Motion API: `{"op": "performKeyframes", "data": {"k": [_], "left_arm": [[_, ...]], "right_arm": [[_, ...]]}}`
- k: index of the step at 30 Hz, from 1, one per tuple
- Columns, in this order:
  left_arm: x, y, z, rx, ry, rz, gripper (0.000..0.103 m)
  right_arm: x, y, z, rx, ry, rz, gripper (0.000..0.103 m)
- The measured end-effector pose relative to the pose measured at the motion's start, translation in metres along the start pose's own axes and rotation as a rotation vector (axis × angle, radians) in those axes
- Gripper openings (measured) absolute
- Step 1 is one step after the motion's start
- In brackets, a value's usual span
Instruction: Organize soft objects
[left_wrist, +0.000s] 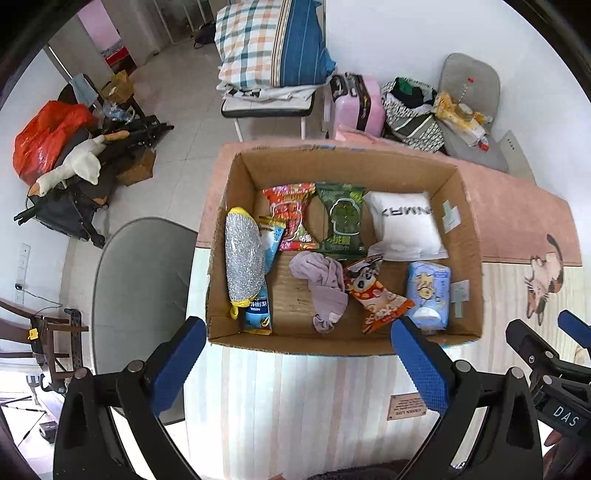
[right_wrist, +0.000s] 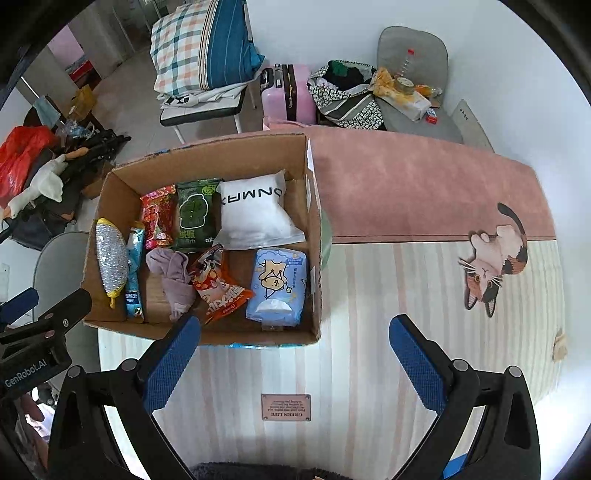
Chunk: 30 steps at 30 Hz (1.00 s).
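An open cardboard box stands on the table. It holds a silver scrubber, a lilac cloth, a white pouch, a blue tissue pack, and several snack packets: red, green, orange. My left gripper is open and empty just before the box's near wall. My right gripper is open and empty, right of the box's near corner.
The table wears a striped and pink mat with a cat picture and a small label. A grey chair stands left of the table. Behind are a chair with pillows, a pink suitcase and bags.
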<state>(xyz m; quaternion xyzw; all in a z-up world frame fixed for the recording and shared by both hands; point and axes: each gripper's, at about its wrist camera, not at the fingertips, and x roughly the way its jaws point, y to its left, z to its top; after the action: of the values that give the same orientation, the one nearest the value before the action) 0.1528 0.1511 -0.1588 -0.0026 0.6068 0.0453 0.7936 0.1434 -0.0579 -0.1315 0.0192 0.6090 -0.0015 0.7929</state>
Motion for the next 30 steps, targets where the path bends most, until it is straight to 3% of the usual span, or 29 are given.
{"op": "performKeyframes", "data": {"k": [10, 16, 23, 30], "left_arm": [[-0.121, -0.006, -0.024, 0.014, -0.163, -0.021, 0.103], [-0.163, -0.003, -0.036, 0.002, -0.191, -0.059, 0.103], [-0.197, 0.003, -0.048, -0.017, -0.275, -0.027, 0.103], [-0.205, 0.008, -0.056, -0.03, -0.294, -0.018, 0.103]], "right_arm": [[-0.129, -0.01, -0.032, -0.018, -0.16, -0.014, 0.103], [-0.195, -0.009, -0.049, -0.031, -0.244, -0.028, 0.103], [-0.236, -0.01, -0.061, -0.043, -0.304, -0.048, 0.103], [-0.248, -0.007, -0.066, -0.049, -0.319, -0.054, 0.103]]}}
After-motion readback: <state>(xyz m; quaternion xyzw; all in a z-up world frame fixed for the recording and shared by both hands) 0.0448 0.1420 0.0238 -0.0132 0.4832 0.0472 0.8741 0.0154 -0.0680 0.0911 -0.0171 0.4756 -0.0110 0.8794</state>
